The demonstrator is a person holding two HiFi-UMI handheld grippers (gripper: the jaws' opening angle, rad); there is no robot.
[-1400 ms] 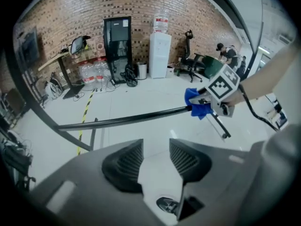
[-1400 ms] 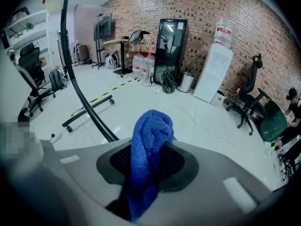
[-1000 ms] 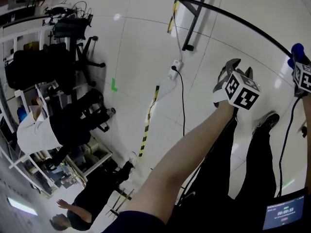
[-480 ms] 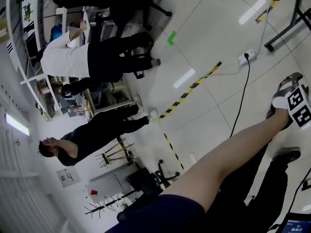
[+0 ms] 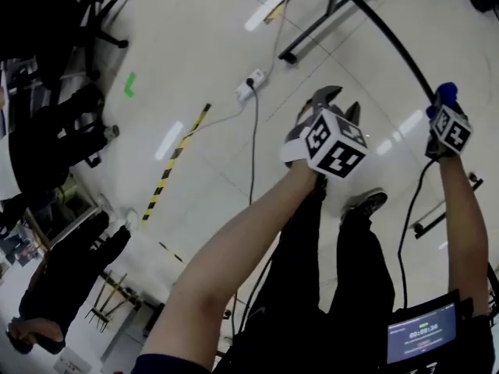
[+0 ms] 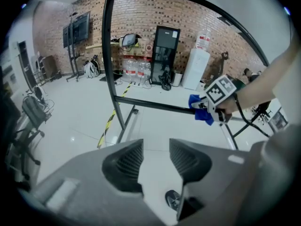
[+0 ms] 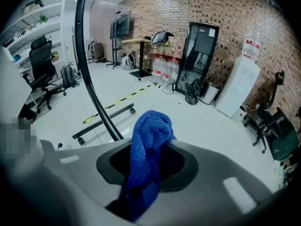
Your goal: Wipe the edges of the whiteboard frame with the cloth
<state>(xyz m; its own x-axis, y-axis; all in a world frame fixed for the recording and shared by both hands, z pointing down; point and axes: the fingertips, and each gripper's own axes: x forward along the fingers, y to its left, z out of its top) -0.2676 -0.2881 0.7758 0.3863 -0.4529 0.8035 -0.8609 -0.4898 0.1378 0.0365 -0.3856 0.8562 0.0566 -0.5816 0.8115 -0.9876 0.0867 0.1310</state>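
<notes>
My right gripper (image 5: 441, 109) is shut on a bunched blue cloth (image 5: 446, 92), held up beside the thin black whiteboard frame (image 5: 390, 41). In the right gripper view the cloth (image 7: 150, 131) stands up between the jaws of my right gripper (image 7: 149, 161), and the frame's curved bar (image 7: 83, 55) runs just left of it. In the left gripper view the right gripper (image 6: 207, 108) holds the cloth (image 6: 196, 101) at the frame's lower crossbar (image 6: 155, 106). My left gripper (image 5: 341, 101) hangs to the left of it, open, with nothing between its jaws (image 6: 156, 149).
On the floor lie a white power strip (image 5: 248, 90) with a black cable, and yellow-black tape (image 5: 175, 162). People stand at the left (image 5: 62, 271) near office chairs. A small screen (image 5: 421, 335) sits at my waist. A water dispenser (image 6: 195, 68) stands by the brick wall.
The head view swung toward the people at the left and back again. Both grippers now show further left in the picture, the right one still with the cloth by the frame bar.
</notes>
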